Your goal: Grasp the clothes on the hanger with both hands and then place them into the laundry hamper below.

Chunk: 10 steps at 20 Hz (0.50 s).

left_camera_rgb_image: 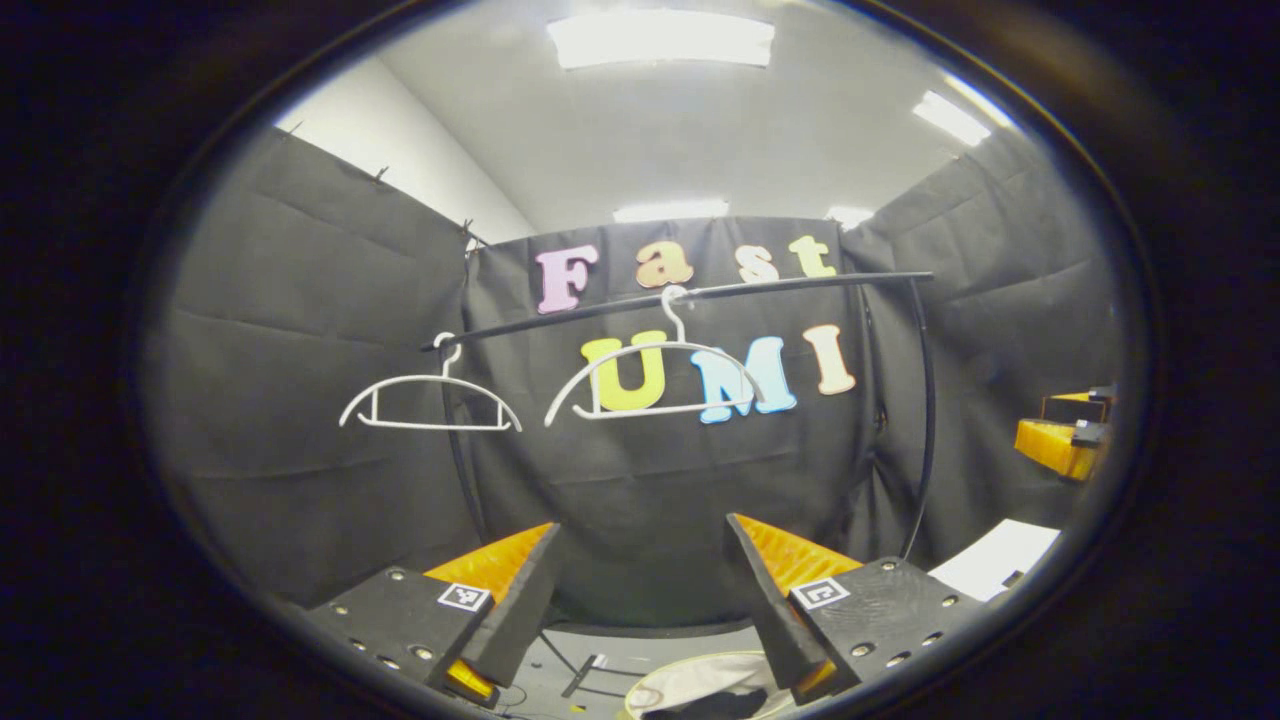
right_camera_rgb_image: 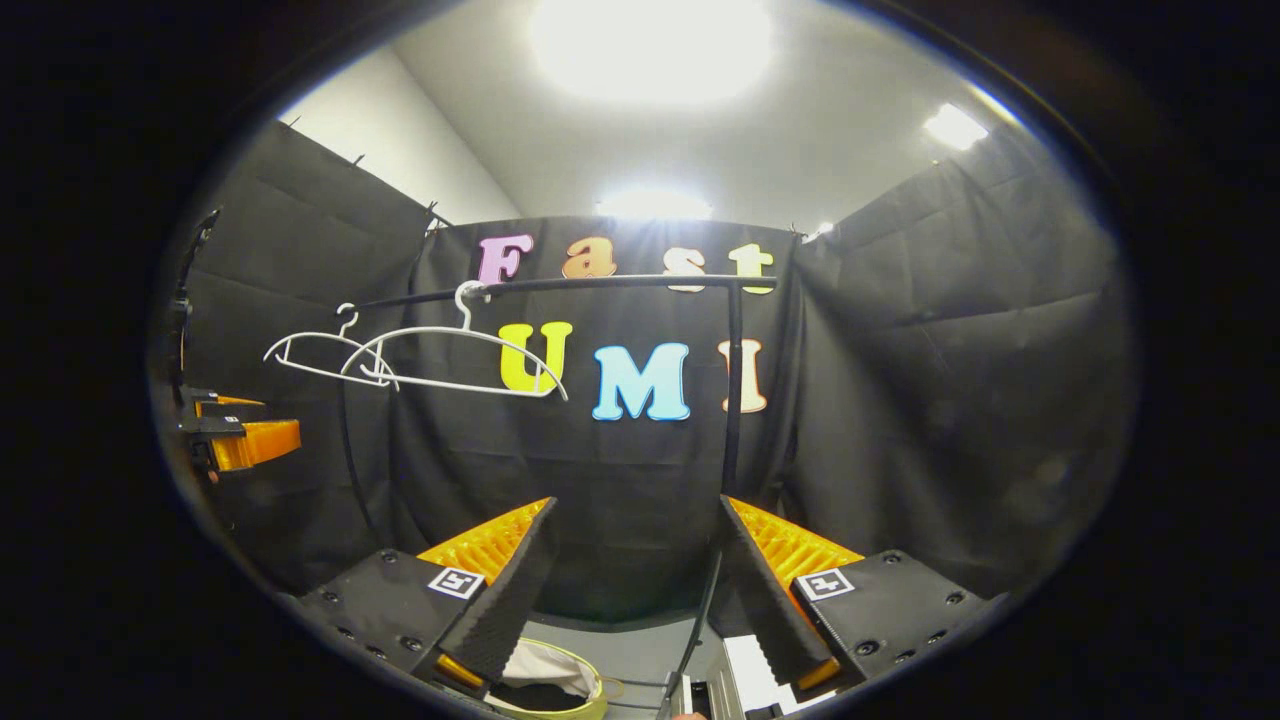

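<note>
Left gripper view is showing the left gripper (left_camera_rgb_image: 640, 600) with its orange-and-black jaws standing spread wide, nothing between them. Far ahead and above the jaws, two bare white plastic hangers, one to the left (left_camera_rgb_image: 430, 400) and one nearer the middle (left_camera_rgb_image: 655, 385), are hanging from a thin black clothes rail (left_camera_rgb_image: 700, 292) on a curved black stand. Directly below the gap between the jaws, at the bottom edge, the round pale-rimmed laundry hamper (left_camera_rgb_image: 640, 692) is sitting on the floor, and crumpled white and dark clothes (left_camera_rgb_image: 705, 680) are lying inside it. Off to the right of these jaws, the right gripper (left_camera_rgb_image: 1065, 435) is hanging in the air as an orange-and-black shape; whether its jaws are apart cannot be told from here.

In the right gripper view, the right gripper (right_camera_rgb_image: 635, 600) is showing its own jaws likewise spread apart and empty. The two white hangers (right_camera_rgb_image: 400, 360) are hanging up and to the left of the jaws, overlapping one another on the rail (right_camera_rgb_image: 580, 285). The hamper's yellowish rim (right_camera_rgb_image: 590, 690) is lying just below the left jaw, with white cloth (right_camera_rgb_image: 540, 665) inside. The left gripper (right_camera_rgb_image: 245, 435) is floating far left.
</note>
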Tool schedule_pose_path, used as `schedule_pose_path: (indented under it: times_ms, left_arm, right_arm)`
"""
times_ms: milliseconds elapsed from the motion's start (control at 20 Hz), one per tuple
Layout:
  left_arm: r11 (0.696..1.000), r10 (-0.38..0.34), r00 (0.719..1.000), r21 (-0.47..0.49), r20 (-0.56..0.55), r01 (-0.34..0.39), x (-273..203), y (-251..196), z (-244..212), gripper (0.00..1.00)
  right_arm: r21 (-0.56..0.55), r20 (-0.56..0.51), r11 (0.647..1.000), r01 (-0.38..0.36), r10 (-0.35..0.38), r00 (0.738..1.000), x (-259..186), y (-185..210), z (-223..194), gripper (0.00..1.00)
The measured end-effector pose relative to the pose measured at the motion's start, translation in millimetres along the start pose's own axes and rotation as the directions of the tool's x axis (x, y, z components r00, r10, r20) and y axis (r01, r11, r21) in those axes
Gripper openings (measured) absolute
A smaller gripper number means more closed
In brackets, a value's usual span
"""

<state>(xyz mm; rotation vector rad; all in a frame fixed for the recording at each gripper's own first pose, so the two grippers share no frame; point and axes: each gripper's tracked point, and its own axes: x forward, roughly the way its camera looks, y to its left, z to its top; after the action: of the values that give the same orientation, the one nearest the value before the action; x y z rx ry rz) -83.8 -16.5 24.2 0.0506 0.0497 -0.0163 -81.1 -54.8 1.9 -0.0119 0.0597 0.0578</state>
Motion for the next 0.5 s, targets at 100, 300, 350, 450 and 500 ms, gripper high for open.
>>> schedule_pose_path:
  times_ms: [100,300,350,450,500]
  left_arm:
    - [1.000,0.002,1.000,-0.005,0.011,-0.002,-11,5,2,0.92]
    - [1.000,0.009,1.000,-0.024,0.027,-0.008,-15,12,10,0.92]
    - [1.000,0.011,0.999,-0.028,0.033,-0.010,-16,14,13,0.92]
    - [0.999,0.018,0.999,-0.040,0.047,-0.017,-17,18,16,0.92]
    - [0.999,0.021,0.999,-0.046,0.050,-0.018,-18,20,16,0.92]
  right_arm:
    - [0.011,0.011,1.000,0.013,-0.013,1.000,-3,1,5,0.98]
    - [0.007,0.066,1.000,0.010,-0.010,0.998,-12,7,26,0.96]
    - [0.005,0.075,1.000,0.014,-0.014,0.997,-12,6,31,0.97]
    - [0.006,0.083,1.000,0.013,-0.013,0.996,-12,10,36,0.97]
    - [0.007,0.083,1.000,0.013,-0.013,0.996,-12,12,38,0.97]
